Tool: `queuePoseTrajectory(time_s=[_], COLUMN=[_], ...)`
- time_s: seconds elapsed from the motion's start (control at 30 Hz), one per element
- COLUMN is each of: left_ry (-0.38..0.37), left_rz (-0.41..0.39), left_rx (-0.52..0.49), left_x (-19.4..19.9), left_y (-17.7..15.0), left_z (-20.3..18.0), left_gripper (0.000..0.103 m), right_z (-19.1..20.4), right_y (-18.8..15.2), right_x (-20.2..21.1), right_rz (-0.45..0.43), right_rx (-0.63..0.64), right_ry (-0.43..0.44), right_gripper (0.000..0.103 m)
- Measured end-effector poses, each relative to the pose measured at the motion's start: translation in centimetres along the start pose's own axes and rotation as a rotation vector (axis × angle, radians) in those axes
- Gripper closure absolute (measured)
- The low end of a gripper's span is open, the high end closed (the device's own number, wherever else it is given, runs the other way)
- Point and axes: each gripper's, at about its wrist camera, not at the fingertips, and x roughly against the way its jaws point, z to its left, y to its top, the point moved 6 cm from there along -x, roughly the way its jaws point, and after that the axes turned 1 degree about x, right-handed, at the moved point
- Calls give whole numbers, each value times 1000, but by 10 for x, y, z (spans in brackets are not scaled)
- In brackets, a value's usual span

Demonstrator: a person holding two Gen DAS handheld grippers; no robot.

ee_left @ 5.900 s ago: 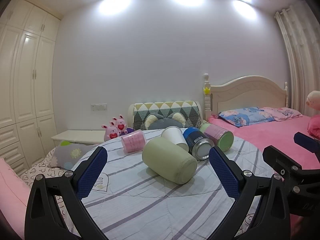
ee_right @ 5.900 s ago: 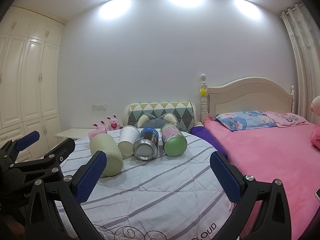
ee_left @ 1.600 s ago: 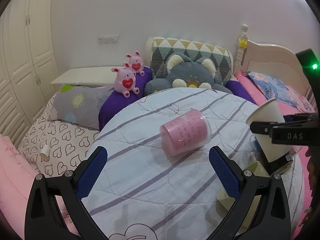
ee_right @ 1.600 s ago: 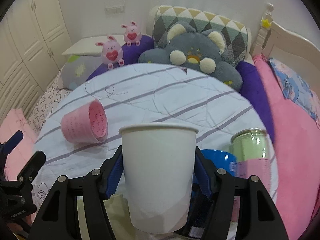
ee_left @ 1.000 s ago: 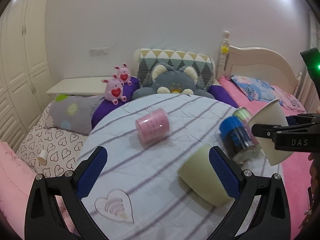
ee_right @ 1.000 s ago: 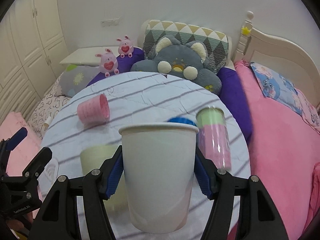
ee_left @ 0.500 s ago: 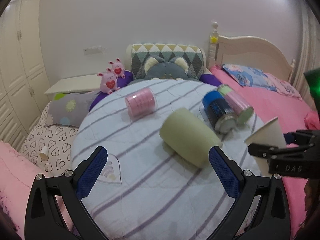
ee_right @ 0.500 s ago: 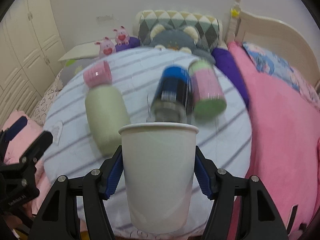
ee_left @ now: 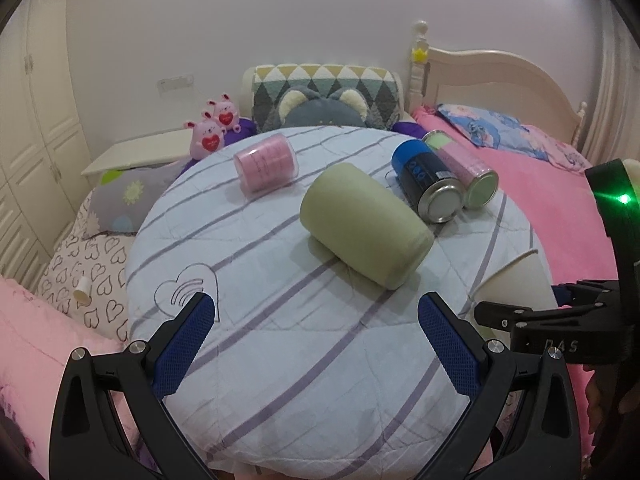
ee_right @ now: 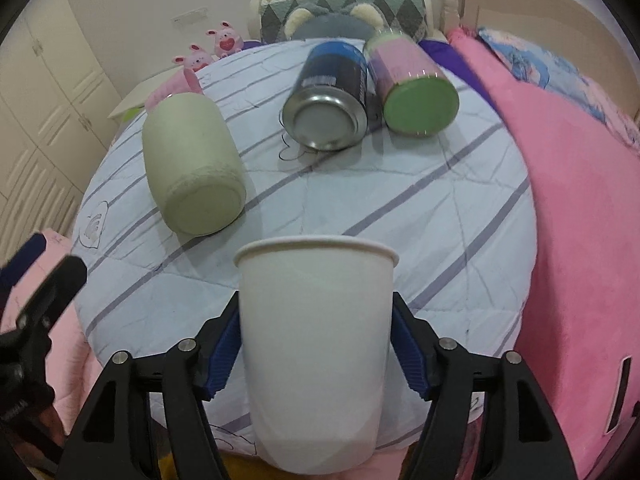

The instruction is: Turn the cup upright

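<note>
My right gripper point(ee_right: 316, 344) is shut on a white paper cup point(ee_right: 316, 344), held upright with its open rim up, over the near edge of the round striped table point(ee_right: 400, 200). The cup also shows in the left wrist view point(ee_left: 516, 280), at the table's right edge, clamped by the right gripper. My left gripper point(ee_left: 316, 344) is open and empty over the near part of the table point(ee_left: 280, 360).
Lying on their sides on the table are a pale green cup point(ee_left: 364, 224), a pink cup point(ee_left: 266, 164), a blue can point(ee_left: 424, 180) and a pink-and-green can point(ee_left: 468, 172). Pink beds surround the table. Plush toys point(ee_left: 210, 136) sit behind it.
My right gripper has carried the upright white cup back from the cluster to the table's near right edge. My left gripper has pulled back, staying open.
</note>
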Motion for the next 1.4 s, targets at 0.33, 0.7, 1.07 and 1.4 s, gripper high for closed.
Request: queuePoseTrajectory(time_s=[0.33, 0.7, 1.07, 1.4], left_ry=[12, -1, -84, -103], left_rz=[3, 17, 60, 167], left_rx=[19, 59, 67, 108], left_x=[8, 20, 30, 3], left_y=[0, -3, -6, -4], left_z=[-3, -18, -84, -137], left_gripper=[0, 0, 0, 0], right_z=[0, -4, -52, -97], right_y=[7, 24, 42, 54], right_x=[15, 43, 61, 64], right_rz=[-38, -114, -169, -204], right_rx=[11, 21, 6, 10], right_ry=[33, 85, 102, 130], right_gripper=[25, 25, 25, 25])
